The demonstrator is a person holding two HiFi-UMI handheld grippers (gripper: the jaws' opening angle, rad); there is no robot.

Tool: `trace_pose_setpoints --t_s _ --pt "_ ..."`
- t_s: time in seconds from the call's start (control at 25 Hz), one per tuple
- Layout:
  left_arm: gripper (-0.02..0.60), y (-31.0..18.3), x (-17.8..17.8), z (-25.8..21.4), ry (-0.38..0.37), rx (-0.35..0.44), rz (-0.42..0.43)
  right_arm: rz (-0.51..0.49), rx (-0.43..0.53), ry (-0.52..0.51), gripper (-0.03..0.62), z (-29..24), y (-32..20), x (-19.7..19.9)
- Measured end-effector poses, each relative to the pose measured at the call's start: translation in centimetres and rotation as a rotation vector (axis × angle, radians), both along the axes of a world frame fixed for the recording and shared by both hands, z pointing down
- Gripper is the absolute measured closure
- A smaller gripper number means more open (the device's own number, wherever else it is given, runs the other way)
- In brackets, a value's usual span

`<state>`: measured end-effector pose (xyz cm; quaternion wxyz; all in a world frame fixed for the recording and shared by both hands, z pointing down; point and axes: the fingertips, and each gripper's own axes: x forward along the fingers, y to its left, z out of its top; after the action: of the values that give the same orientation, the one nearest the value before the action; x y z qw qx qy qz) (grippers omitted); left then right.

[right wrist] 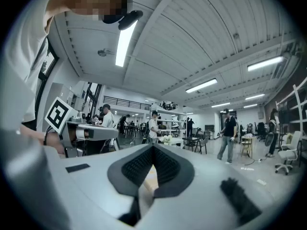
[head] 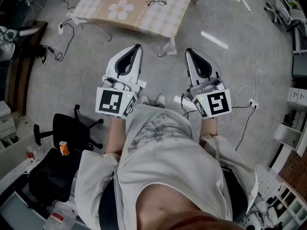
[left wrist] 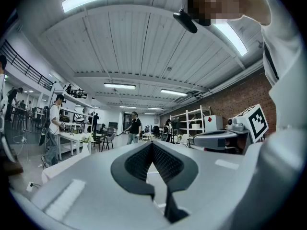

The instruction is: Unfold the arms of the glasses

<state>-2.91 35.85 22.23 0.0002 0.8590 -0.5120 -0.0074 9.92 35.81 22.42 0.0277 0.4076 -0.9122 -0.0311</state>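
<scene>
Short of the table's [head: 96,6] near edge, the left gripper [left wrist: 152,146] is held level, jaws pressed together on nothing. Beside it the right gripper [right wrist: 153,148] is level too, jaws likewise closed and empty. The glasses [head: 156,3] lie on the table toward its right edge, well apart from both.
</scene>
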Motion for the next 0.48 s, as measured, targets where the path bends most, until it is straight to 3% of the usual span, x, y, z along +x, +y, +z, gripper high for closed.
trace_pose_setpoints --t_s 0.48 --pt "0.572 2.7 1.3 -0.2 -0.041 0.019 -0.027 -0.012 0.01 0.0 0.577 -0.1 2.0 1.0"
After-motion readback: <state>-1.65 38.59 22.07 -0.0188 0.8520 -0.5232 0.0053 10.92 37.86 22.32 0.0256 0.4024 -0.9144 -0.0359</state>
